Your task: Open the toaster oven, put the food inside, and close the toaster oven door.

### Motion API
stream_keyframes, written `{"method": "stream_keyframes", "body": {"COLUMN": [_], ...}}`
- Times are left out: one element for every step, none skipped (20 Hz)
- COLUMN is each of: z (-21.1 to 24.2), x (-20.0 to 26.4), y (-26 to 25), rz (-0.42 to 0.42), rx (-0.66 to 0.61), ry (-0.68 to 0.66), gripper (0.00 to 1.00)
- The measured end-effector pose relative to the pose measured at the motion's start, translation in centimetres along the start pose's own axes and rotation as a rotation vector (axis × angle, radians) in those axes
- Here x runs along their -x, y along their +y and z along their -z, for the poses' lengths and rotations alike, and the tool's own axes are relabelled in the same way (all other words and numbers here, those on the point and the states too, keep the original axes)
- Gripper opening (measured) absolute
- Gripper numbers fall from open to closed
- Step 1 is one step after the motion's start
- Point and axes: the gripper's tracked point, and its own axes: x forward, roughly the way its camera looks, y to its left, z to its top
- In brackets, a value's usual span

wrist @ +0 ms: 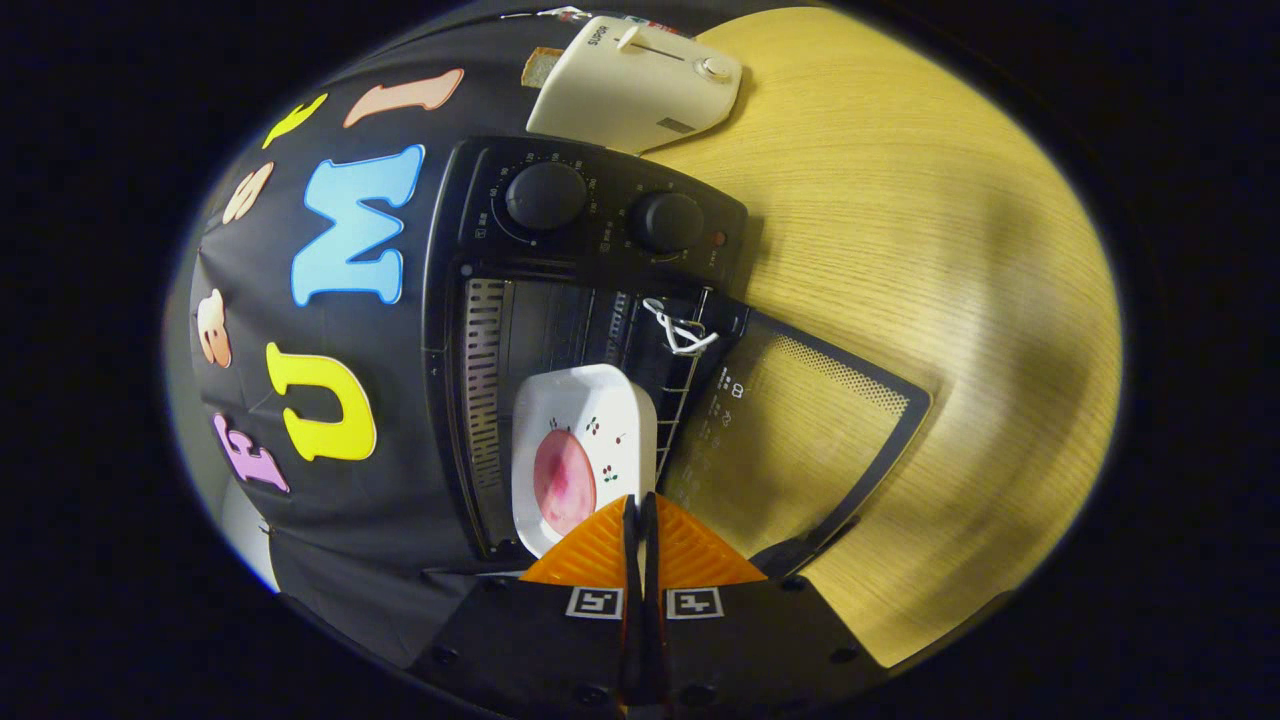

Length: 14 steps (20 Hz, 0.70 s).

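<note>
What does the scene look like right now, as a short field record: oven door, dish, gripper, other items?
oven door: toaster oven door open, lying flat on the wooden table
dish: white dish with pink food on the rack inside the oven
gripper: gripper fingers nearly together at the dish's near rim; grip unclear
other: cream toaster beyond the oven

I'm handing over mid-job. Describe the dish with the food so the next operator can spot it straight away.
Find the black toaster oven with two round knobs, its glass door dropped open onto the wooden table. In its mouth, on the wire rack, just ahead of the closed gripper, sits the dish: white, rounded-square, small cherry prints, a pink round piece of food on it.
</note>
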Motion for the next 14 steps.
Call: {"method": "stream_keyframes", "body": {"z": [-0.3, -0.5, -0.8, -1.0, -1.3, -1.2, -1.2, -1.0, -1.1, -1.2, -1.3, -1.3, -1.3, -1.1], "x": [-0.6, -1.1, -1.7, -2.2, -2.7, -3.3, -3.9, -4.4, -4.9, -5.3, -5.8, -6.1, -6.5, -6.8], "y": [0.3, 0.5, 0.7, 1.0, 1.5, 1.7, 1.7, 1.8, 2.1, 2.3, 2.6, 2.8, 3.0, 3.1], "rz": [0.002, 0.003, 0.005, 0.001, -0.009, -0.002, 0.009, 0.017, 0.017, 0.02, 0.018, 0.024, 0.024, 0.021], "rx": [-0.014, -0.026, -0.035, -0.046, -0.062, -0.074, -0.08, -0.085, -0.091, -0.094, -0.103, -0.108, -0.109, -0.104], "ry": [-0.016, -0.036, -0.057, -0.075, -0.089, -0.097, -0.103, -0.105, -0.115, -0.123, -0.136, -0.139, -0.144, -0.143], "gripper": [0.02, 0.02, 0.02, 0.02, 0.02, 0.04, 0.04, 0.04, 0.04, 0.04, 0.04, 0.04, 0.04, 0.04]}}
